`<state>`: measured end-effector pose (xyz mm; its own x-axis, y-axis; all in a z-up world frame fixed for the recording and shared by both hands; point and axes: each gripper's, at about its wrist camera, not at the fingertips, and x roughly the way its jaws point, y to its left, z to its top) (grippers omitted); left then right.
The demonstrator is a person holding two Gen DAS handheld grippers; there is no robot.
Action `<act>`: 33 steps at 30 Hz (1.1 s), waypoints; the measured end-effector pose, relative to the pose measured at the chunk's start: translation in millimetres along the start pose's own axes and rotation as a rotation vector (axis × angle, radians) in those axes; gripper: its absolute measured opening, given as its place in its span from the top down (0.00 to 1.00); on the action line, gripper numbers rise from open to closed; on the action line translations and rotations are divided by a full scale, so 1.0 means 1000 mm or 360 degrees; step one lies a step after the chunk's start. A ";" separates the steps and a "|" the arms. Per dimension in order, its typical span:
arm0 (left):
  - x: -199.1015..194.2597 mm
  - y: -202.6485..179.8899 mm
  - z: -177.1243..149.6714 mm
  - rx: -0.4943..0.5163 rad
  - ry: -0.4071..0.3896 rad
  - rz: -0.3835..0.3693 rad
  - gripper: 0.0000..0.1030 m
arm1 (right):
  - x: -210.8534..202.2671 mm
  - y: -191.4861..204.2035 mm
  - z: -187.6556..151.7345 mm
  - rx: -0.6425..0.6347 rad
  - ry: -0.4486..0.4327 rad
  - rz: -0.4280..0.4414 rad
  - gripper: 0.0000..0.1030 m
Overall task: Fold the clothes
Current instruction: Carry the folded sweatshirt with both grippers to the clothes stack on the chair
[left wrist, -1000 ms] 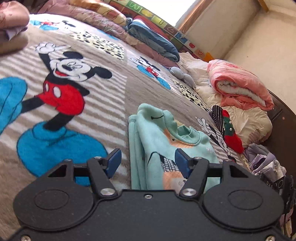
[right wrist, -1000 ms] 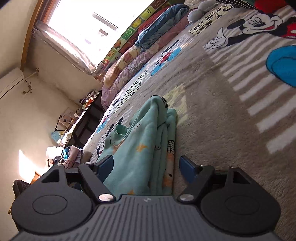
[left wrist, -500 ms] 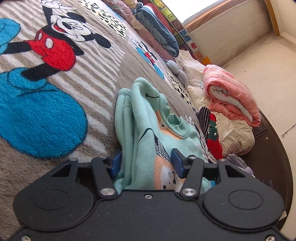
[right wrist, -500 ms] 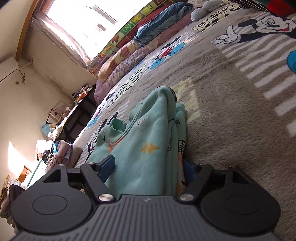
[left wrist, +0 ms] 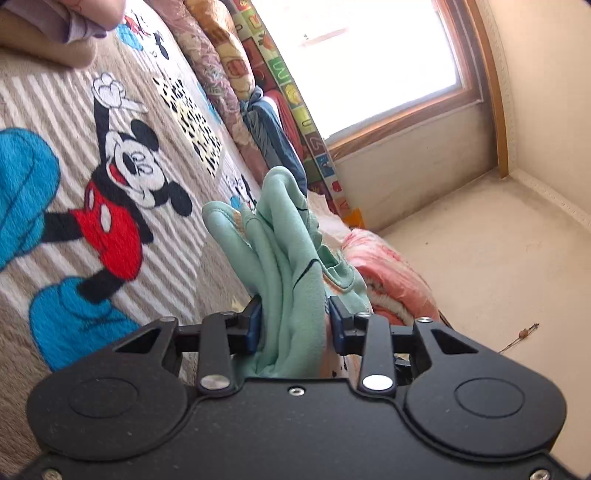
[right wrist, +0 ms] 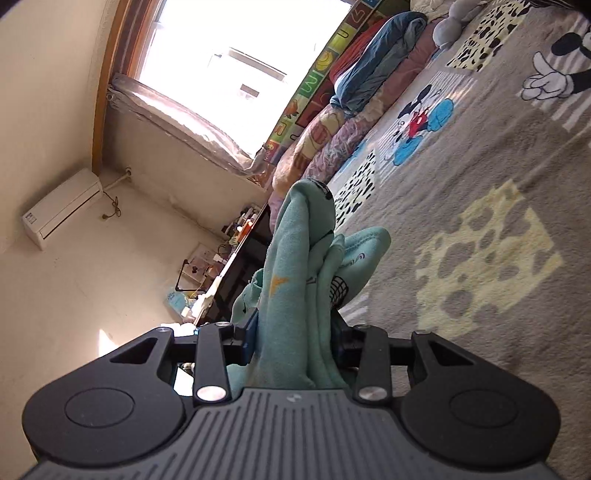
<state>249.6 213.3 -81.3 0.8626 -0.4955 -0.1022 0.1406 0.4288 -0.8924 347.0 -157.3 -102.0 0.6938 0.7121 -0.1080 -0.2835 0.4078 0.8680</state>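
Observation:
A folded mint-green child's sweatshirt (left wrist: 284, 266) with a printed front is held up off the bed. My left gripper (left wrist: 295, 325) is shut on one end of its folded layers. My right gripper (right wrist: 295, 332) is shut on the other end of the same sweatshirt (right wrist: 303, 266). The cloth bunches upward between both pairs of jaws and hides the blue pads in part. Below lies the grey Mickey Mouse blanket (left wrist: 110, 206) on the bed, which also shows in the right wrist view (right wrist: 480, 229).
Rolled quilts and a blue garment (left wrist: 273, 136) line the bed's far side under the window. A pink folded quilt (left wrist: 388, 273) lies to the right. Folded clothes (left wrist: 55, 33) sit at top left. A dark desk (right wrist: 240, 266) stands beside the bed.
Both grippers closed on the sweatshirt's ends and lifted it off the blanket. Both views have tilted upward toward the window.

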 end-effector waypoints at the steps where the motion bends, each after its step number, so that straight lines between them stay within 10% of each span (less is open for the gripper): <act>1: -0.007 0.001 0.010 -0.0010 -0.0050 -0.0009 0.67 | 0.012 0.008 0.002 0.0009 0.0013 0.0042 0.62; 13: -0.094 0.015 0.131 0.0200 -0.0684 0.0046 0.67 | 0.212 0.121 0.000 -0.0205 0.0349 0.0456 0.62; 27: -0.100 0.050 0.182 0.0426 -0.1245 0.0489 0.67 | 0.391 0.170 -0.029 -0.0234 0.0621 0.0878 0.63; 29: -0.093 0.077 0.183 0.0266 -0.1210 0.0668 0.67 | 0.407 0.159 -0.038 -0.0183 0.0645 0.0872 0.63; 33: -0.082 0.122 0.184 -0.0035 -0.1127 0.0938 0.66 | 0.458 0.118 -0.092 -0.0259 0.0858 0.0255 0.62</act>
<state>285.8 445.2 -100.7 0.8889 0.3798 -0.2563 -0.4189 0.4471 -0.7904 570.4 268.9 -93.6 0.2110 0.9450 -0.2501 -0.4848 0.3233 0.8127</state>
